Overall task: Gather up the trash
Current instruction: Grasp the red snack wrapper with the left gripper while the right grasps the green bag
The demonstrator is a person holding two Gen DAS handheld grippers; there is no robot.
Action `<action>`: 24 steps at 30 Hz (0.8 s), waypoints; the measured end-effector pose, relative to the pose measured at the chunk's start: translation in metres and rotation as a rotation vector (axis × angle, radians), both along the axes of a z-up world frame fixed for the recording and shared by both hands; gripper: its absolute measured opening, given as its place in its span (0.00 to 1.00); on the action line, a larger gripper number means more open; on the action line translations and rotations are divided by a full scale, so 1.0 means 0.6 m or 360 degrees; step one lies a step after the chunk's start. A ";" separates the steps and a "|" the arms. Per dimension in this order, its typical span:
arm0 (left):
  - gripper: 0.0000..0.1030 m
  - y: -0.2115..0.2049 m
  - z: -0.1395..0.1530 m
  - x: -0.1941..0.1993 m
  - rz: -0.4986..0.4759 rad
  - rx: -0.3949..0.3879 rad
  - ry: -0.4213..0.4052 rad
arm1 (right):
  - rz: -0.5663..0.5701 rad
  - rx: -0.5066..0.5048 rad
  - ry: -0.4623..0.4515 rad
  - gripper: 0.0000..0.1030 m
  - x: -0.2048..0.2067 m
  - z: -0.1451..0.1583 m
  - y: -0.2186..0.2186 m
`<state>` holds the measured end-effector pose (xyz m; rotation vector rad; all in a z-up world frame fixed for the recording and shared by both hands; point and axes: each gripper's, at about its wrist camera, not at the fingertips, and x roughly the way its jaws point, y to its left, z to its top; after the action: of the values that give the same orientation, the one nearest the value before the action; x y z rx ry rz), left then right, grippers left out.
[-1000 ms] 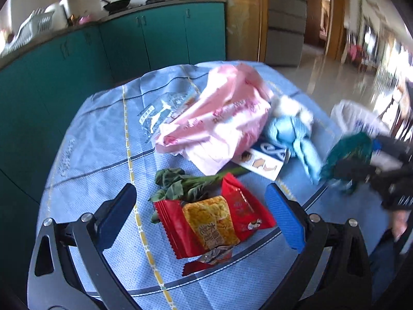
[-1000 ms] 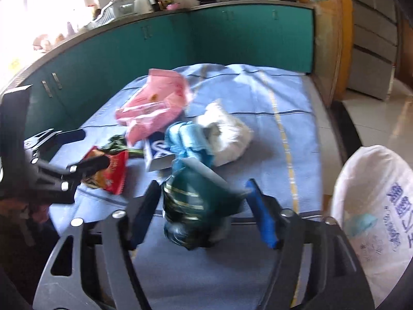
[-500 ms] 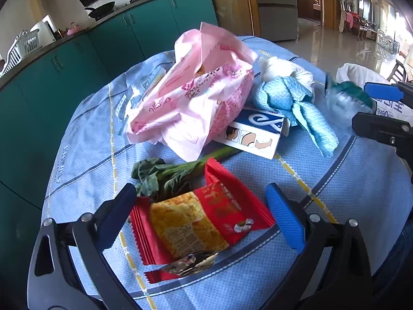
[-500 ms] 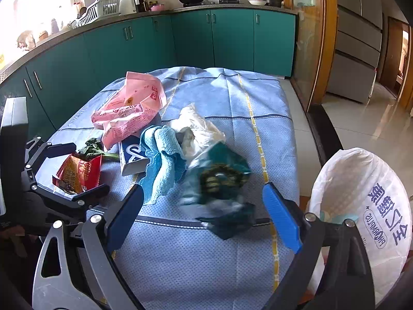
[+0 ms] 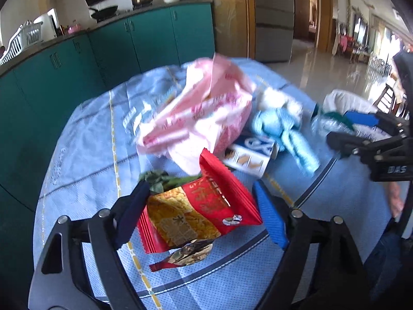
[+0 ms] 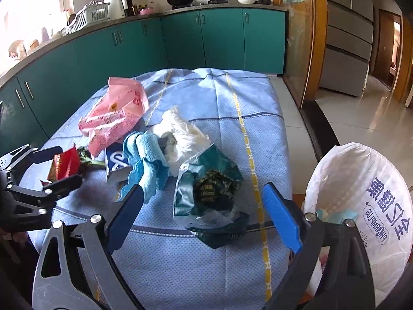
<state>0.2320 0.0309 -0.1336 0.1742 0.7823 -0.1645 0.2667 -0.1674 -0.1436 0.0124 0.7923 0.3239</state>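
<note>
A red and yellow snack wrapper (image 5: pixel 196 214) lies on the blue tablecloth, and my left gripper (image 5: pixel 201 214) has closed its fingers onto both sides of it. It also shows in the right wrist view (image 6: pixel 64 166). My right gripper (image 6: pixel 204 217) is open, with a crumpled green wrapper (image 6: pixel 209 188) lying loose on the cloth between its fingers. Behind lie a pink plastic bag (image 5: pixel 204 118), a blue cloth (image 6: pixel 144 157), a white crumpled bag (image 6: pixel 180 134), a small blue and white box (image 5: pixel 250 155) and a green vegetable stalk (image 5: pixel 165 180).
A bin lined with a white bag (image 6: pixel 361 206) stands off the table's right edge. Teal kitchen cabinets (image 6: pixel 180 44) run behind the table. A clear printed wrapper (image 5: pixel 139 116) lies left of the pink bag. Tiled floor (image 6: pixel 361 118) opens to the right.
My right gripper has opened and the green wrapper now lies on the cloth. My left gripper has moved in and narrowed onto the red snack wrapper.
</note>
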 end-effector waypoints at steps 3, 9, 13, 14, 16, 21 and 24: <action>0.79 0.001 0.014 -0.006 -0.0014 -0.0030 -0.0070 | -0.0005 0.0030 -0.0005 0.89 0.003 0.000 -0.003; 0.79 -0.002 0.022 -0.010 -0.0021 -0.0033 -0.0101 | -0.0034 0.0138 0.0064 0.89 0.016 -0.009 -0.014; 0.79 0.000 0.022 -0.009 -0.0006 -0.0034 -0.0103 | -0.0078 0.0073 0.0084 0.80 0.021 -0.015 -0.015; 0.79 0.000 0.022 -0.009 -0.0002 -0.0034 -0.0106 | -0.0074 0.0058 0.0088 0.74 0.022 -0.016 -0.014; 0.79 0.000 0.023 -0.010 0.0000 -0.0029 -0.0114 | -0.0055 0.0030 0.0103 0.63 0.023 -0.020 -0.009; 0.79 0.001 0.026 -0.013 0.0008 -0.0033 -0.0138 | -0.0016 -0.0073 0.0091 0.50 0.019 -0.026 0.007; 0.79 0.003 0.029 -0.016 0.0019 -0.0048 -0.0155 | -0.0008 -0.0058 0.0060 0.48 0.013 -0.020 0.007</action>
<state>0.2223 0.0326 -0.1161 0.1476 0.6836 -0.1554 0.2743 -0.1631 -0.1553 -0.0138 0.8354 0.3049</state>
